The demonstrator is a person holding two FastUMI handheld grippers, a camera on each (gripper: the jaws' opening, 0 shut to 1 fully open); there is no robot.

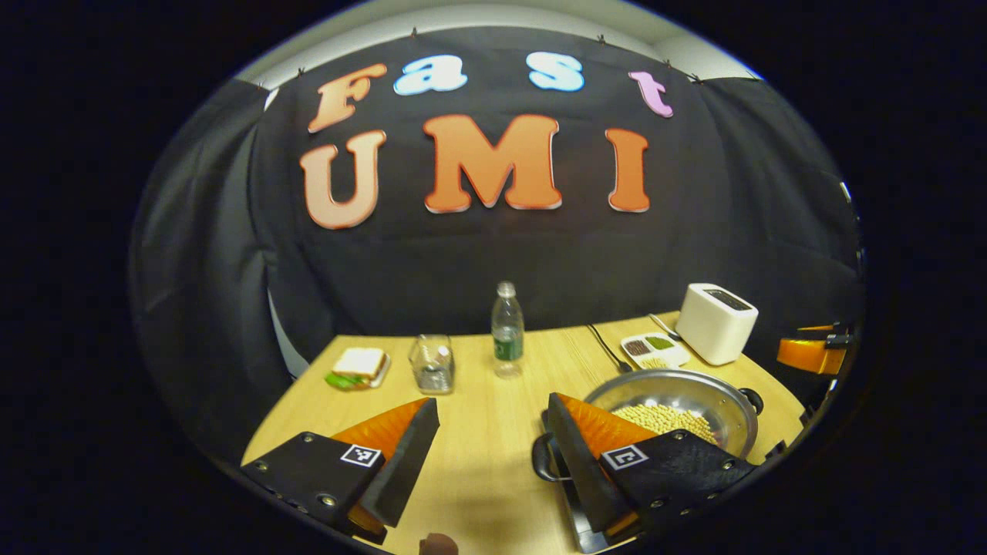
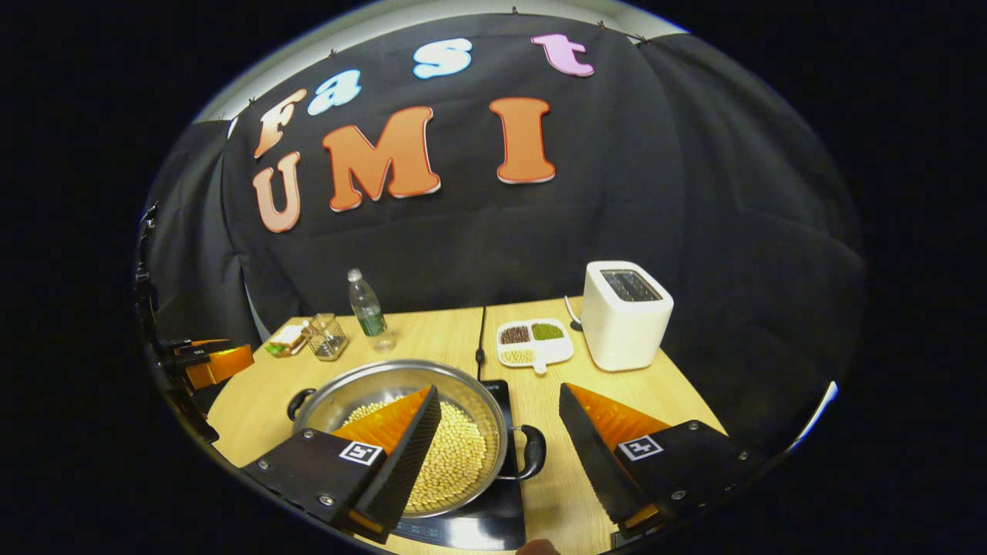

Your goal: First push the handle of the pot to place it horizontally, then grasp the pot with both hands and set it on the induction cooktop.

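Note:
A steel pot (image 2: 385, 379) holding pale beans (image 2: 455, 455) rests on the black induction cooktop (image 2: 493, 509), its two loop handles pointing left and right. My right gripper (image 2: 500, 393) is open, and the pot's right handle (image 2: 533, 451) lies between its fingers, untouched. In the left gripper view the pot (image 1: 663, 389) sits at the right, on the cooktop (image 1: 574, 520). My left gripper (image 1: 493, 401) is open over bare table, its right finger just in front of the pot's left handle (image 1: 537, 461). The left gripper (image 2: 212, 362) also appears at the far left of the right gripper view.
A white toaster (image 2: 624, 312) and a divided dish of grains (image 2: 532, 343) stand behind the cooktop. A water bottle (image 1: 506, 330), a glass jar (image 1: 432, 362) and a sandwich on a plate (image 1: 357, 366) line the back left of the wooden table (image 1: 478, 432).

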